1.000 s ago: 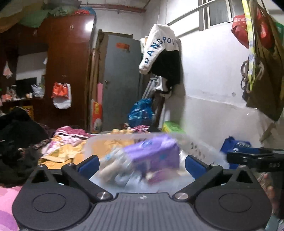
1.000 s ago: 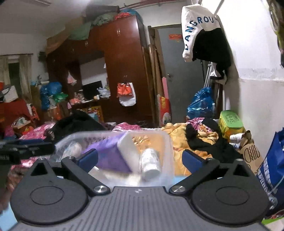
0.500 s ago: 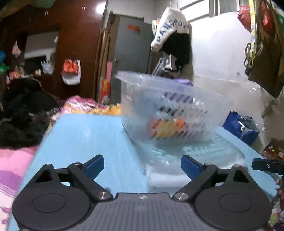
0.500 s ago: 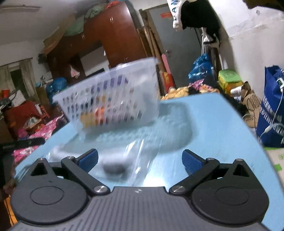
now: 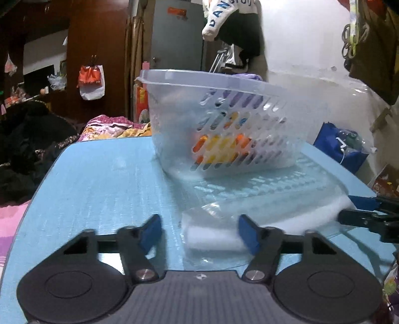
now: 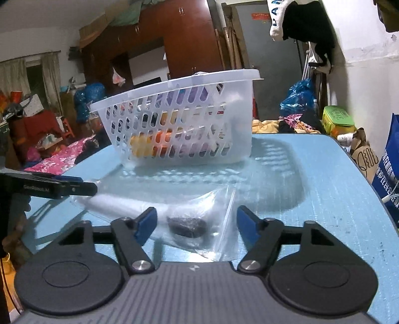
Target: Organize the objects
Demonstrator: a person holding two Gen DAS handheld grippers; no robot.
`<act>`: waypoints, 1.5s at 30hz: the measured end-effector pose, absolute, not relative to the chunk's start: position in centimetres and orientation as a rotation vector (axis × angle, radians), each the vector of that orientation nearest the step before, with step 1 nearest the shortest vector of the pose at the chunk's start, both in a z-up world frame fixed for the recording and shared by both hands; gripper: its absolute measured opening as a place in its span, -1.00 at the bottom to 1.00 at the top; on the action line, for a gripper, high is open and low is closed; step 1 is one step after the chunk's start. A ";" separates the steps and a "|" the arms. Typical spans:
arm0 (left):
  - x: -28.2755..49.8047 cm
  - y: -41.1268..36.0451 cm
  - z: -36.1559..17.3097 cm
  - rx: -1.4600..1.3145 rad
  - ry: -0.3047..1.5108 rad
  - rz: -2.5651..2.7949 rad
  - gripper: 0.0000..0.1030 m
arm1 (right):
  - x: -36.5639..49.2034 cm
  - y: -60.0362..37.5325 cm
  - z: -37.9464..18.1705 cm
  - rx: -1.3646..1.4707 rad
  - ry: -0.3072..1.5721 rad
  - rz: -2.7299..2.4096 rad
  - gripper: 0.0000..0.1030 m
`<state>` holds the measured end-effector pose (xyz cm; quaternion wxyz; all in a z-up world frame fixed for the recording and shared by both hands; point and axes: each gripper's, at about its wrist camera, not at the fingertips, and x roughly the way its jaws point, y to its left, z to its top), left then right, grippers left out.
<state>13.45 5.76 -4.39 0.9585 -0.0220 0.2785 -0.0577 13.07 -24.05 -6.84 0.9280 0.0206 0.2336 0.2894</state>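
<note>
A clear plastic basket [image 5: 224,124] [image 6: 179,119] with slotted walls stands on the light blue table [image 5: 99,179] [image 6: 311,174]. It holds purple, orange and yellow packs. A clear zip bag [image 5: 212,231] [image 6: 199,219] lies flat on the table in front of the basket. It holds a white pad [image 5: 212,239] and a small dark lump [image 6: 185,225]. My left gripper [image 5: 199,235] is open, low over the bag's left end. My right gripper [image 6: 197,225] is open, low over the bag's right end, astride the dark lump. Each gripper shows at the edge of the other's view.
A dark wooden wardrobe [image 6: 174,44], a grey door [image 5: 179,42] and a hanging jacket [image 5: 232,22] stand behind the table. A bed with piled clothes [image 5: 30,149] lies to the left. A blue bag [image 5: 341,147] and a green box [image 6: 338,121] sit by the white wall.
Both grippers have dropped from above the basket to table height in front of it. Their fingers have narrowed somewhat around the zip bag. The basket now stands still on the table.
</note>
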 end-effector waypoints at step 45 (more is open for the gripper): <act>9.4 6.1 0.6 -0.077 0.284 -0.174 -0.80 | 9.9 -24.2 -2.6 0.015 0.312 0.663 -0.49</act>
